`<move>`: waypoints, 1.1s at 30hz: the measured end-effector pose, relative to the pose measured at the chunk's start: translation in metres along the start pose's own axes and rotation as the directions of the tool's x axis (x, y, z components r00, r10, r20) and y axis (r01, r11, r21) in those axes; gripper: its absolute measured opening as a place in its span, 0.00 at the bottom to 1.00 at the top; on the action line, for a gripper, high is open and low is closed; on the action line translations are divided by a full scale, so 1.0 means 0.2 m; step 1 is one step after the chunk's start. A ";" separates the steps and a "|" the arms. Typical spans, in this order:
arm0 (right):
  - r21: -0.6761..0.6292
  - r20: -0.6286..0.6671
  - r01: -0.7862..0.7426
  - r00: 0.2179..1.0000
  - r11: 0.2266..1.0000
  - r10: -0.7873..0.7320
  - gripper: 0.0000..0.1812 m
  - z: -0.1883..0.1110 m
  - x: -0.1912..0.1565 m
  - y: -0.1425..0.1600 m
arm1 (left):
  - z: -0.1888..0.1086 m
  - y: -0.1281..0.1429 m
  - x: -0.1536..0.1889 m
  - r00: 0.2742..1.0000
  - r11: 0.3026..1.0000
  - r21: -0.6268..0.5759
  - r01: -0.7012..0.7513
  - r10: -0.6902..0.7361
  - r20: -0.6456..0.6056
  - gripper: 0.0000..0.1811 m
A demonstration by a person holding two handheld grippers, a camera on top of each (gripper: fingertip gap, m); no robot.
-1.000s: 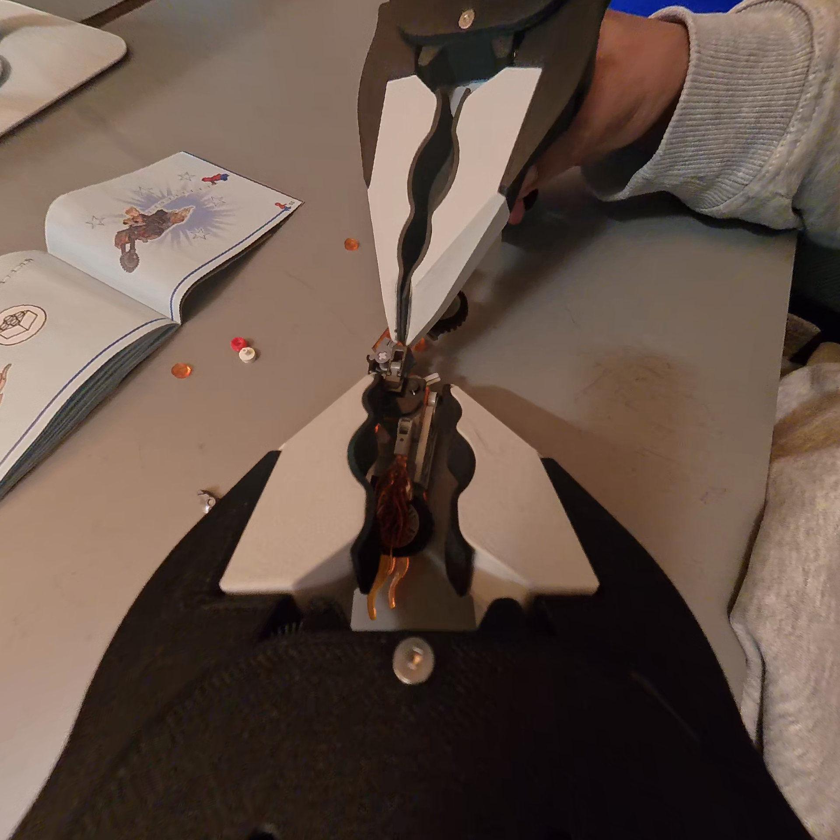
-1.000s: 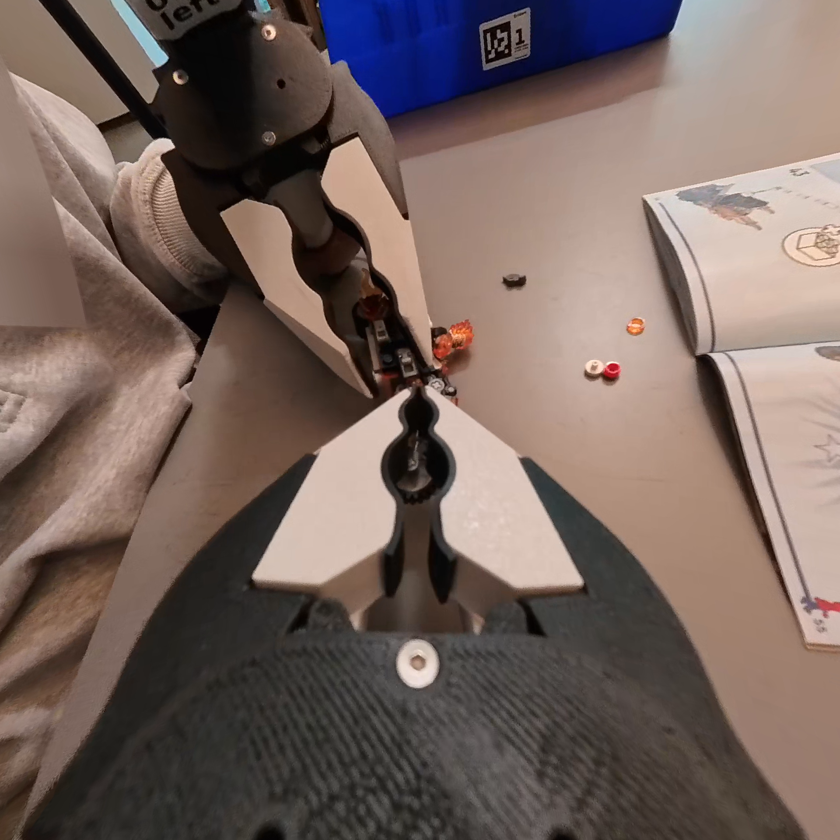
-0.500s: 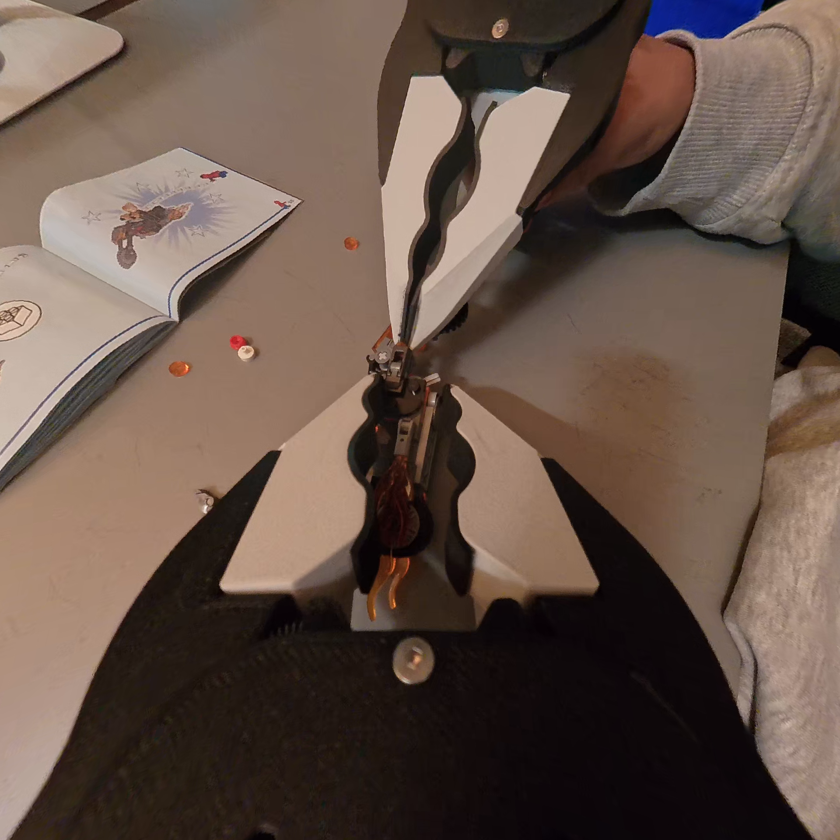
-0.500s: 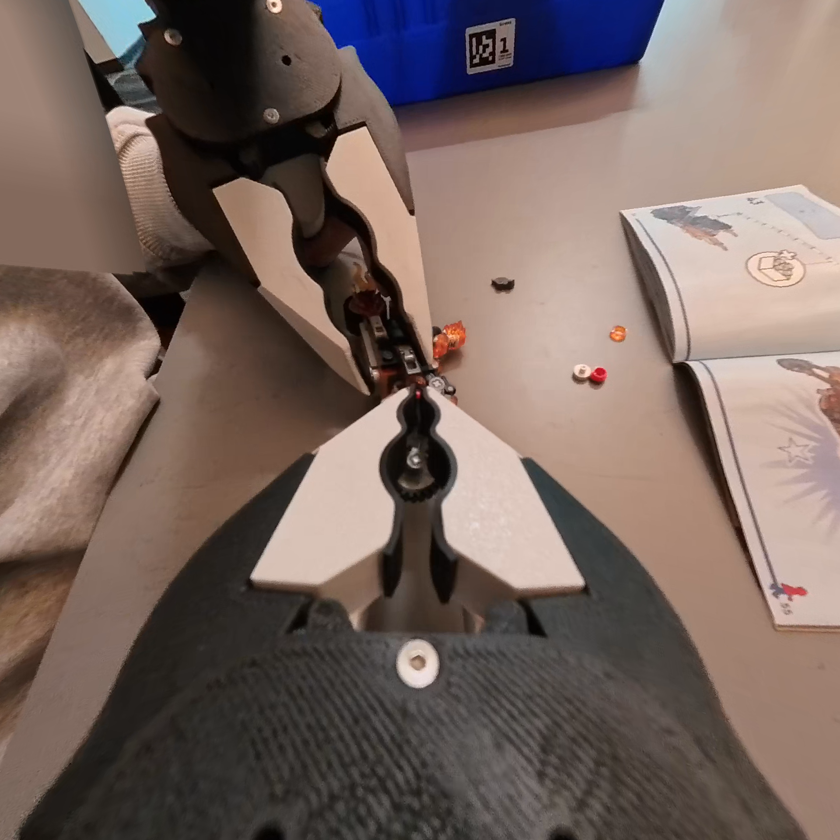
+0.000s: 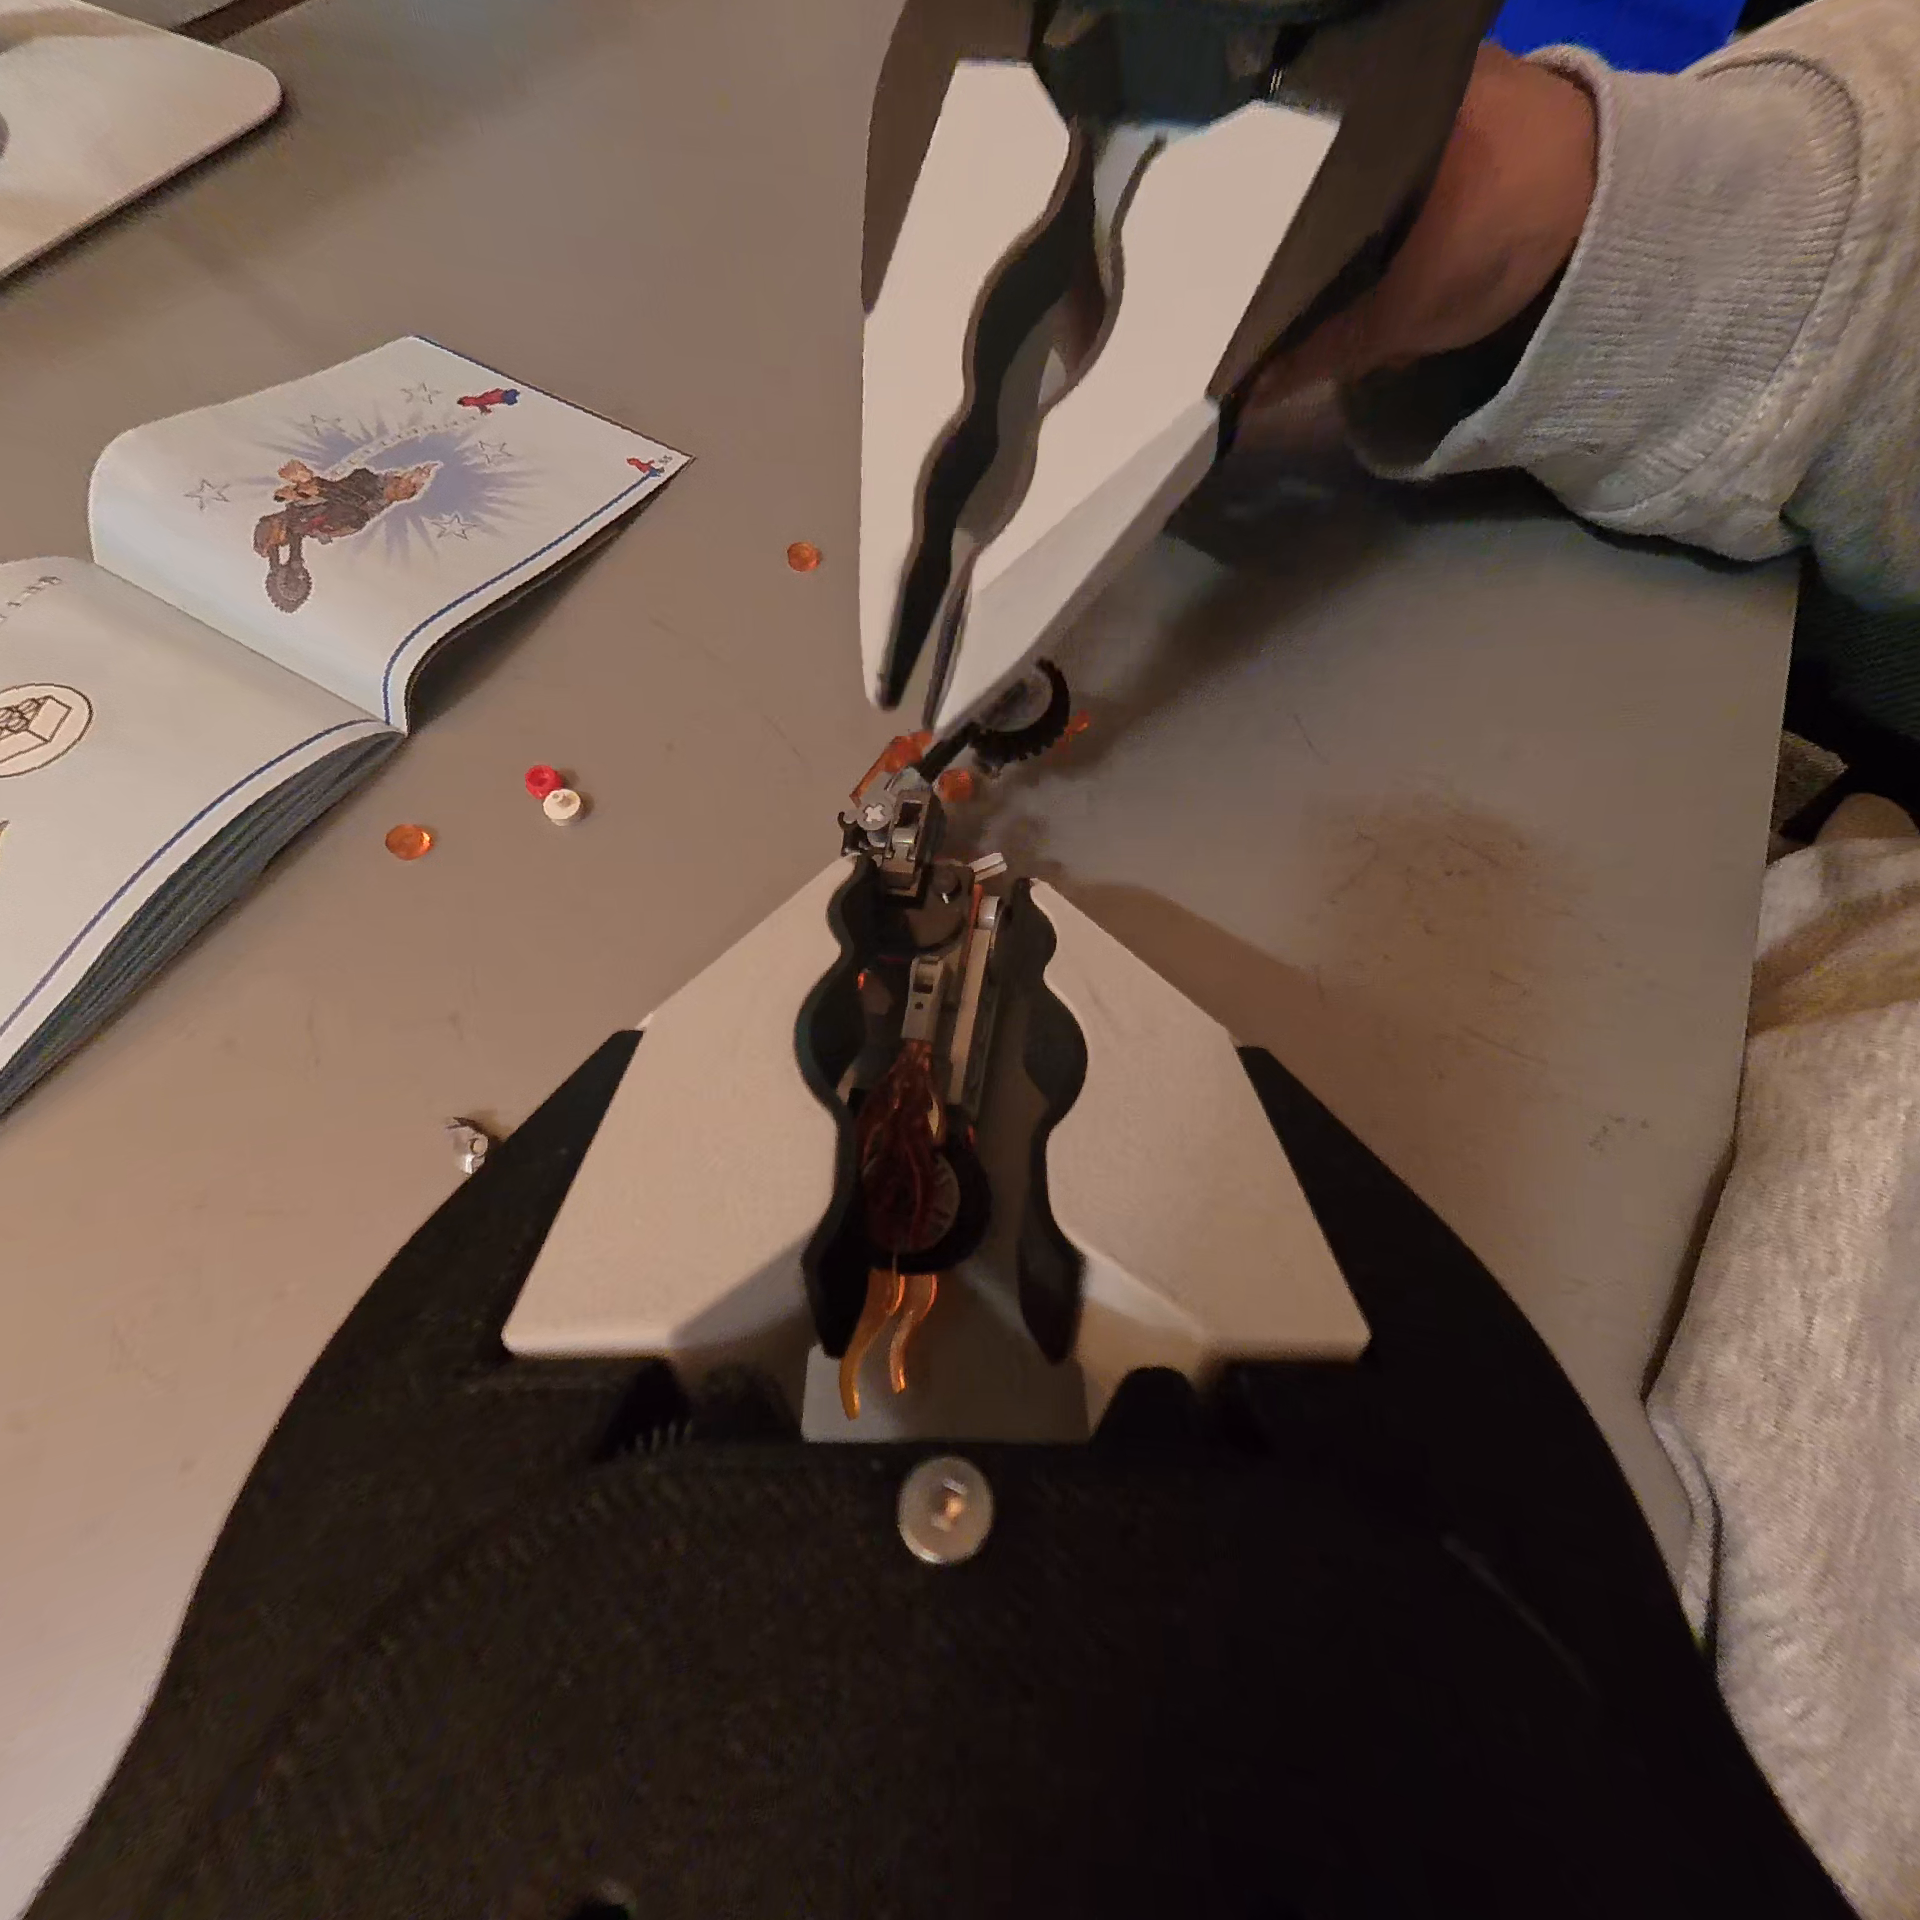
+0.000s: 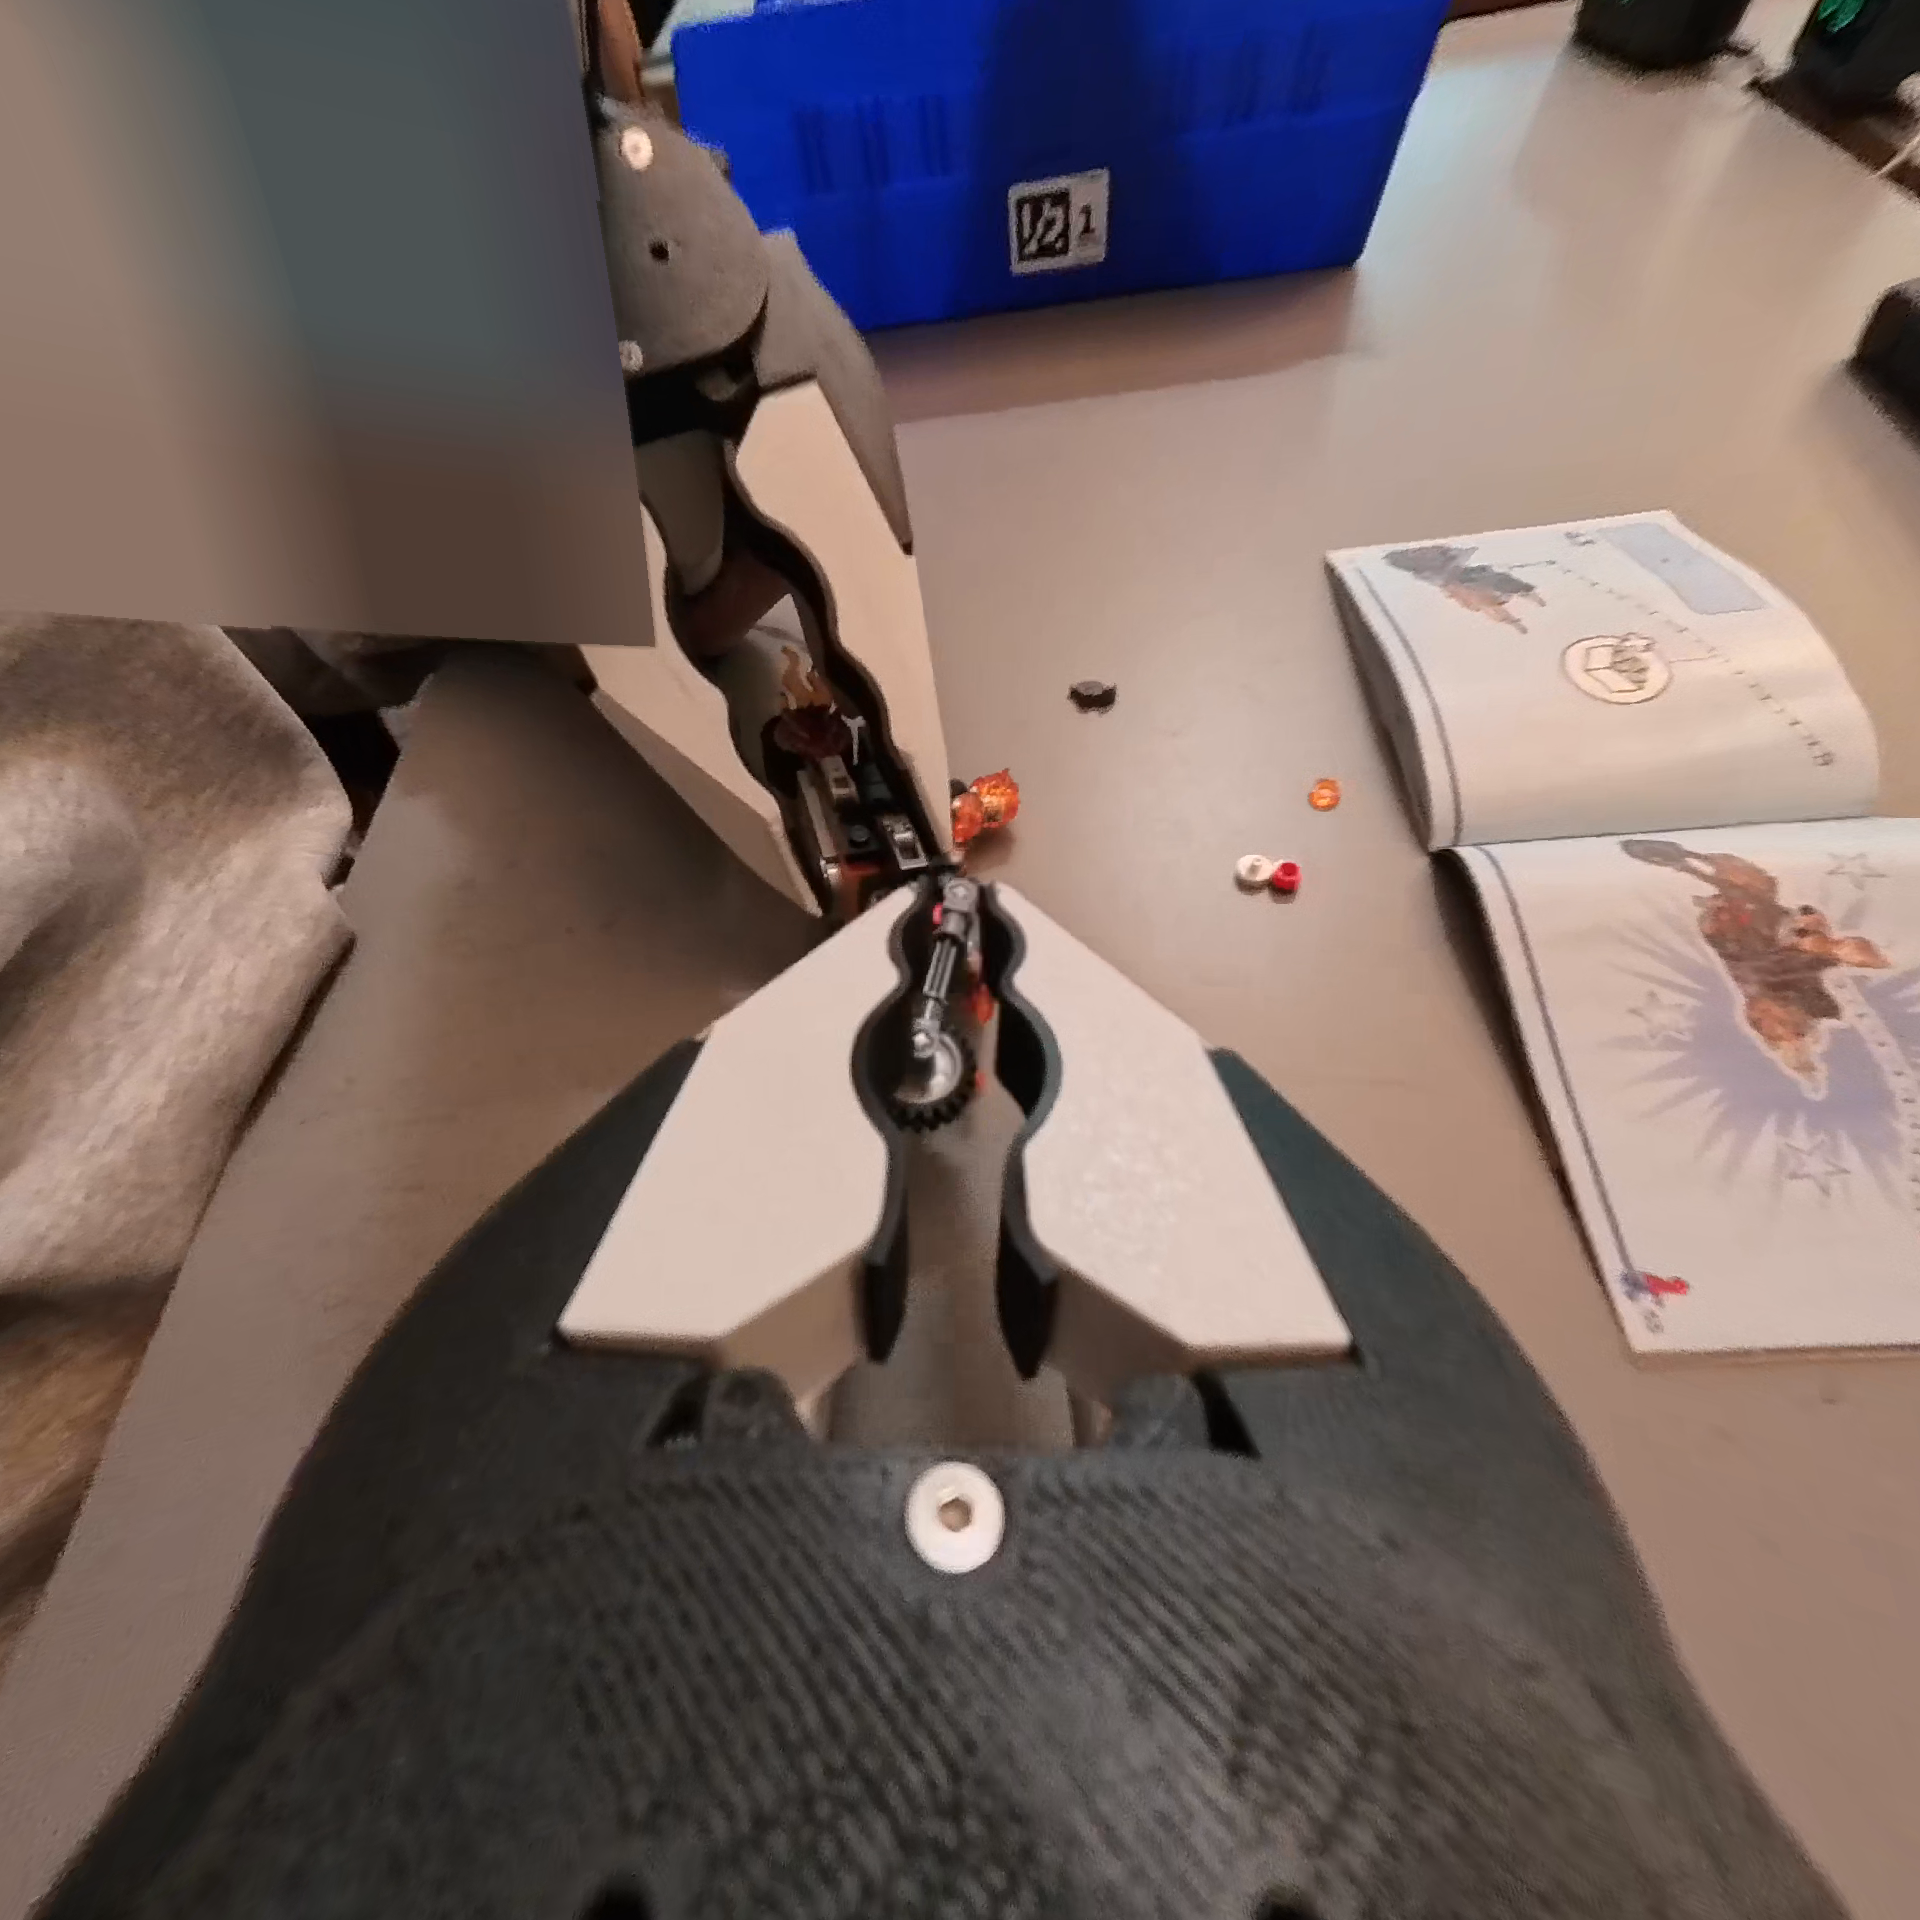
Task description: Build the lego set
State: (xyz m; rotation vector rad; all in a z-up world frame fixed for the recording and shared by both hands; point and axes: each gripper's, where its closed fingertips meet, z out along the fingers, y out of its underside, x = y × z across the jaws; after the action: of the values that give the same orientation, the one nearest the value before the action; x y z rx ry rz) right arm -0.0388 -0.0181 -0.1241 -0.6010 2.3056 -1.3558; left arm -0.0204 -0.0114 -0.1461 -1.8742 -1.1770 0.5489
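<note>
The bench (image 5: 1351, 727) is plain grey-brown with a darker smudge toward its right edge. Both tongs (image 5: 914, 883) (image 6: 951, 894) have pale grey fingers on black bodies; the toy model (image 5: 914, 1101) is black and grey with clear orange flames. The booklet (image 5: 312, 582) is pale blue with stars, the loose studs (image 5: 551, 795) red, white and orange, the bin (image 6: 1039, 156) blue, and the sleeve (image 5: 1714, 312) light grey.

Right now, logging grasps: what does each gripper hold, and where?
Left gripper: motorbike body, along its sides. Right gripper: wheel-and-fork piece, by its fork and wheel.

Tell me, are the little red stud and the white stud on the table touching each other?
Touching. In the right wrist view the red stud and white stud sit edge to edge with no table showing between them; the left wrist view agrees.
</note>
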 end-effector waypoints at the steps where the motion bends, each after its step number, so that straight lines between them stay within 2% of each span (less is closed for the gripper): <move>1: 0.019 -0.015 -0.009 1.000 1.000 0.009 0.04 -0.03 0.01 -0.02 | 0.00 0.00 0.00 1.000 1.000 0.000 0.000 0.000 0.001 0.14; 6: 0.068 -0.147 -0.079 0.985 0.995 0.088 0.08 -0.21 0.03 -0.02 | 0.00 0.00 0.00 1.000 1.000 0.000 -0.007 0.007 0.007 0.14; 8: 0.003 -0.210 -0.120 0.970 0.993 0.118 0.10 -0.25 0.03 0.08 | 0.00 0.00 0.00 1.000 1.000 -0.001 -0.010 0.010 0.010 0.14; 12: -0.207 -0.305 -0.173 0.946 0.963 0.104 0.10 -0.26 -0.02 0.34 | 0.00 0.00 0.00 1.000 1.000 -0.001 -0.021 0.021 0.021 0.14; 13: -0.237 -0.310 -0.177 0.946 0.955 0.098 0.10 -0.25 -0.03 0.38 | 0.00 0.00 0.00 0.999 1.000 -0.002 -0.024 0.024 0.023 0.14; 15: -0.215 -0.312 -0.172 0.945 0.961 0.099 0.08 -0.23 -0.04 0.38 | 0.00 0.00 0.00 0.999 1.000 -0.002 -0.022 0.023 0.025 0.14; 18: -0.206 -0.271 -0.192 0.953 0.959 0.132 0.10 -0.20 -0.05 0.37 | 0.00 0.00 -0.01 1.000 1.000 -0.002 -0.016 0.016 0.023 0.14; 21: -0.210 -0.239 -0.192 0.961 0.959 0.140 0.03 -0.18 -0.07 0.36 | 0.00 0.00 0.00 0.999 1.000 -0.003 -0.027 0.027 0.028 0.15; 24: -0.225 -0.239 -0.180 0.963 0.958 0.125 0.03 -0.17 -0.08 0.36 | 0.00 0.00 0.00 0.999 0.999 0.006 -0.036 0.036 0.032 0.18; 27: -0.140 -0.199 -0.186 0.968 0.973 0.156 0.03 -0.17 -0.10 0.28 | -0.03 -0.04 0.00 0.999 0.998 0.057 -0.024 0.022 0.033 0.21; 30: 0.051 -0.045 -0.243 0.968 0.969 0.245 0.03 -0.17 -0.18 0.08 | -0.07 -0.11 0.02 1.000 0.990 0.143 -0.010 0.011 -0.001 0.22; 33: 0.213 0.228 -0.397 0.909 0.893 0.350 0.03 -0.20 -0.28 -0.13 | -0.13 -0.21 0.14 0.992 0.961 0.267 -0.074 0.097 -0.077 0.21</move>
State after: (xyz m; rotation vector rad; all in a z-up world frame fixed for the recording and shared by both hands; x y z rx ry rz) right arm -0.0090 0.0305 -0.0769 -0.1737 1.9301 -1.3139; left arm -0.0101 0.0101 -0.0956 -1.7077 -0.9193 0.6303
